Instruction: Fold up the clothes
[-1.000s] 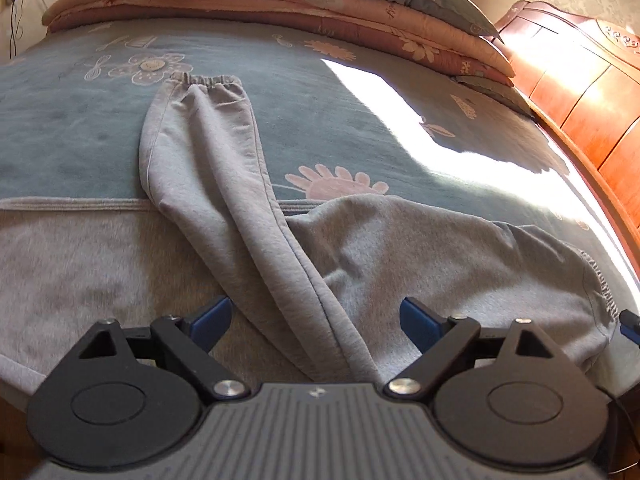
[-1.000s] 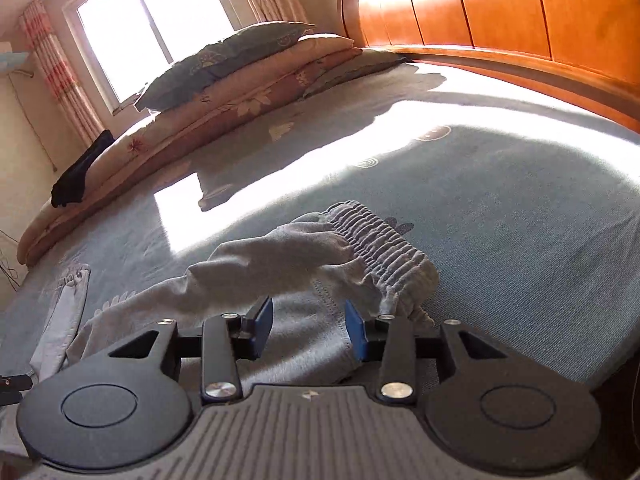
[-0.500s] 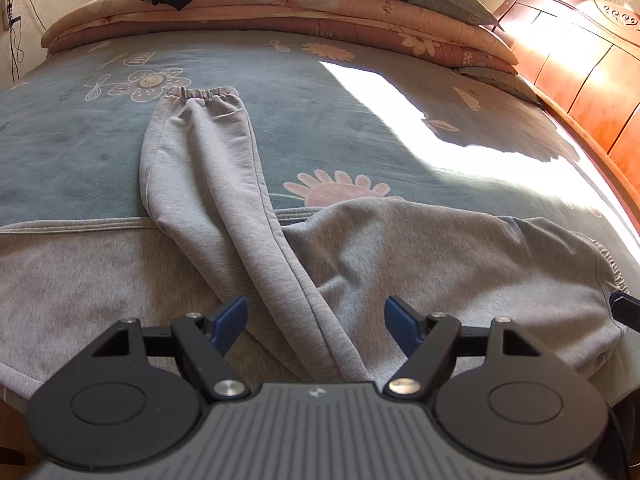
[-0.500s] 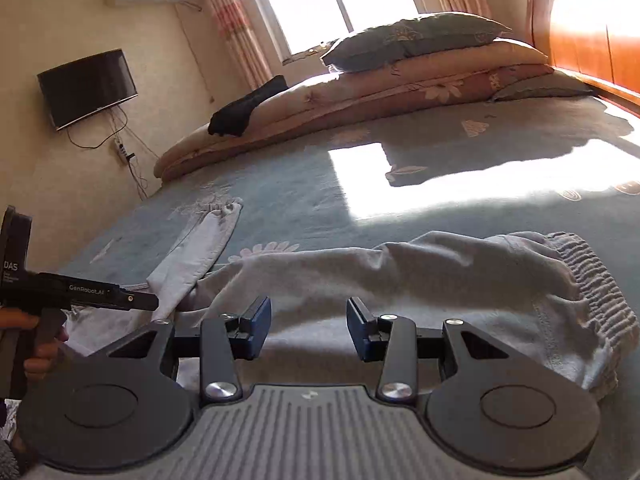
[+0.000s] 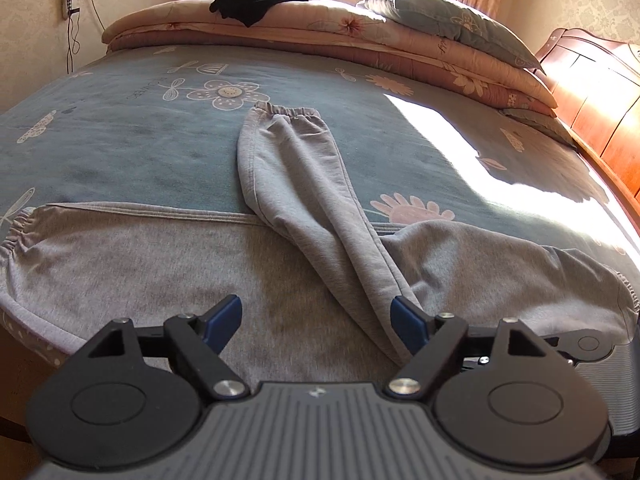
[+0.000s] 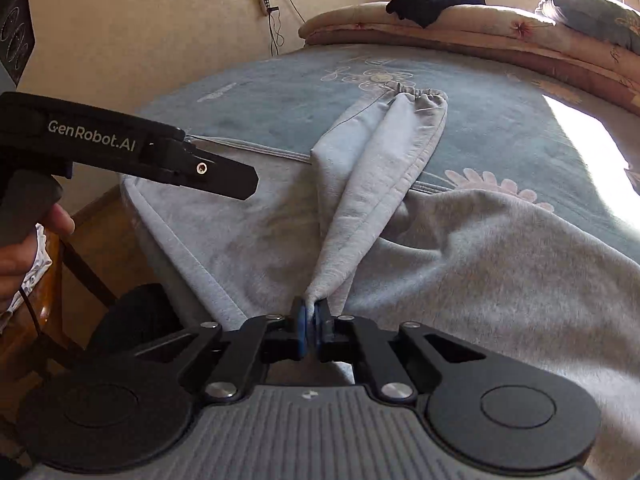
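Grey sweatpants (image 5: 304, 200) spread on the bed (image 5: 120, 128); right gripper (image 6: 311, 320) just clamped on the crotch fabric, left gripper (image 5: 316, 320) hovering unclenched. Fold ready to begin.

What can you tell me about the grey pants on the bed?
The grey pants are soft, fleecy joggers with gathered elastic cuffs and stitched seams. They lie spread on the blue flowered bedspread. One leg runs up the bed to its cuff, crossing over the other leg, which stretches sideways along the near edge. The waist end bunches on the other side in the sun. The right gripper has just closed and pinches the fabric where the upright leg begins. The left gripper is open above the cloth.
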Tool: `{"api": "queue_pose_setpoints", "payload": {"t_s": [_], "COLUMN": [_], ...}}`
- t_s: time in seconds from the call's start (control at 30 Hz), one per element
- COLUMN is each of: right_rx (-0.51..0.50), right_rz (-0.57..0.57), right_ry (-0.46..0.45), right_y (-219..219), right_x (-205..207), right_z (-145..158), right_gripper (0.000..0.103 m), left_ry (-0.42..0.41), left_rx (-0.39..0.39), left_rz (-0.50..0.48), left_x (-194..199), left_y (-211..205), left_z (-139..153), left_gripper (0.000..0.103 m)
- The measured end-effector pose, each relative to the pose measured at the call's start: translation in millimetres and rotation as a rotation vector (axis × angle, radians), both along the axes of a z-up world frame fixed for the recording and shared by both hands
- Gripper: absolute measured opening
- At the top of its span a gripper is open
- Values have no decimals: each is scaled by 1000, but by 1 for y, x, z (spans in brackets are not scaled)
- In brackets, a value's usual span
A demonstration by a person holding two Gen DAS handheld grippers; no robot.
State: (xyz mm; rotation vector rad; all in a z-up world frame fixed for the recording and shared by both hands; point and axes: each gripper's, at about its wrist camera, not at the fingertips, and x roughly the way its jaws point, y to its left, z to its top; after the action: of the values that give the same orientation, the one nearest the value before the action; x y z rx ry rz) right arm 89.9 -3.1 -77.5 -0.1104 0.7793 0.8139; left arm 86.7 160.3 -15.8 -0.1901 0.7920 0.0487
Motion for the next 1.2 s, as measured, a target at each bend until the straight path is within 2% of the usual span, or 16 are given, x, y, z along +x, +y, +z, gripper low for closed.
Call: {"api": "queue_pose_setpoints", "payload": {"t_s": [0.13,0.3,0.33,0.37,0.43,0.53,0.57,0.67,0.73,0.8,0.87,0.9,1.07,1.2], "right_rx": [36,-32,-40,-43,-44,20,45,102,88,-8,-156,-253,-564,-730], "right_rz": [14,44,49,51,55,39,18,-77,-138,-164,-160,-145,28,121], "right_ry": [14,53,68,87,123,123,121,71,18,-55,-117,-143,-233,-340], "right_y": [5,23,24,22,18,-11,-24,-77,-116,-149,-172,-183,-200,-189], "right_x": [-4,-10,-11,-12,-15,-23,-24,-32,-41,-51,-59,-62,-80,-87], "right_z": [14,4,-1,-4,-10,4,9,26,35,40,40,38,18,-5], "right_gripper": [5,9,12,21,28,31,37,39,39,39,39,38,37,36], "left_ry": [-13,-8,-5,-1,4,-3,-12,-60,-94,-121,-150,-164,-207,-218], "left_rx": [-22,-36,-39,-40,-37,-22,-7,75,172,299,438,482,536,546], "left_rz": [17,4,-2,-8,-24,-53,-69,-158,-282,-444,-594,-656,-892,-997], "left_x": [-3,-3,-3,-3,-2,1,2,4,4,4,0,-2,-12,-18], "left_y": [14,16,15,14,10,2,-3,-25,-50,-79,-110,-123,-179,-224], "left_z": [-1,-7,-8,-9,-11,-11,-10,-5,-2,-1,0,0,1,-13], "left_gripper": [81,81,81,81,81,81,81,81,81,81,81,81,81,81]}}
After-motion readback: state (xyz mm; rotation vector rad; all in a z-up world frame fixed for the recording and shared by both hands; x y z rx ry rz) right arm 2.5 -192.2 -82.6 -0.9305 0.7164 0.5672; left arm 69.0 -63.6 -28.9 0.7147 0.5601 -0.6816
